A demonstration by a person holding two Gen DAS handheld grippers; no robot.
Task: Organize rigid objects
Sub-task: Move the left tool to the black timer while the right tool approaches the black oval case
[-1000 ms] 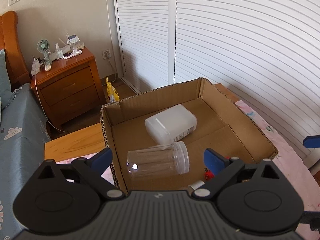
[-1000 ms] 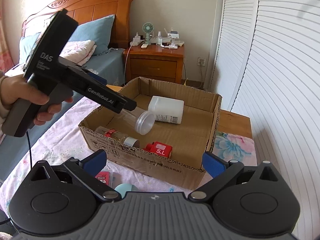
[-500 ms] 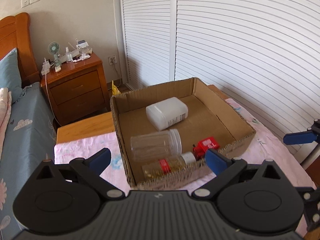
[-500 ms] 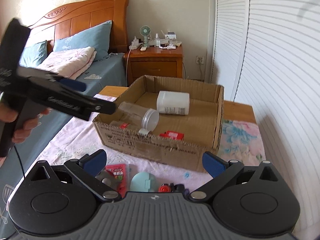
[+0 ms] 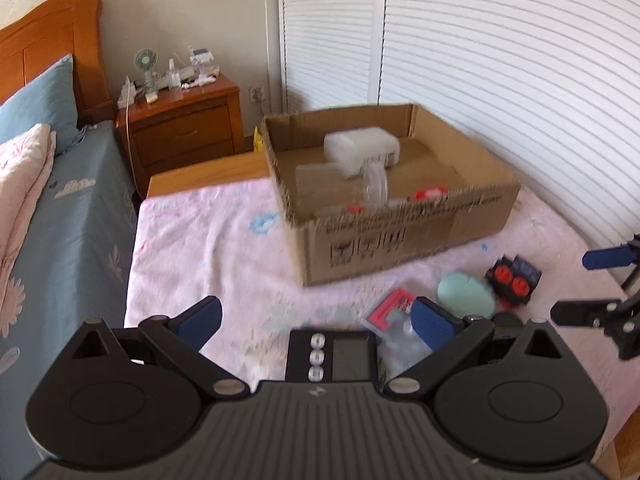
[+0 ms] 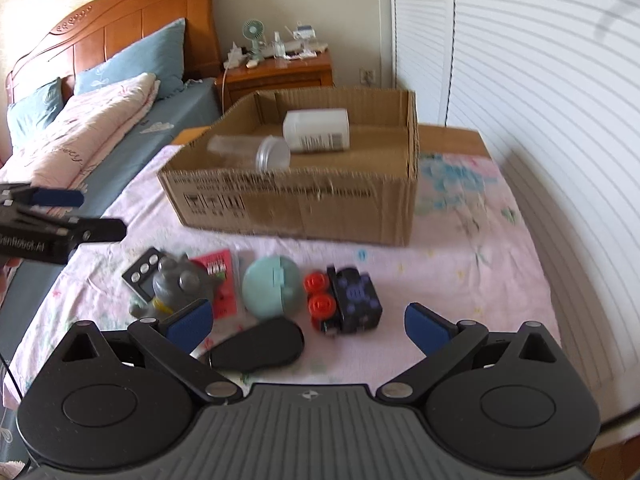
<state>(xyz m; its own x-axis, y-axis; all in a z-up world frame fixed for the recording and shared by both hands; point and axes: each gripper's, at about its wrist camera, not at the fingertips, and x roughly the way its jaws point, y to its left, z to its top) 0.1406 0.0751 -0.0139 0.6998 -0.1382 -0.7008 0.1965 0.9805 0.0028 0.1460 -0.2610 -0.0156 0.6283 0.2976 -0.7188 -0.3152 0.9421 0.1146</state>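
Behind your work area you see a wooden nightstand [image 5: 182, 128] against the wall, with a small green fan [image 5: 145, 62] standing on its top among bottles too small to make out. Beside it the bed has a carved wooden headboard [image 6: 120, 28], blue pillows [image 6: 148, 56] and a folded pink quilt [image 6: 92, 120]. White louvered closet doors [image 5: 500, 60] fill the right side.

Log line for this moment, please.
left gripper: open, empty | right gripper: open, empty | clear jar: in cardboard box | teal case: on bedspread
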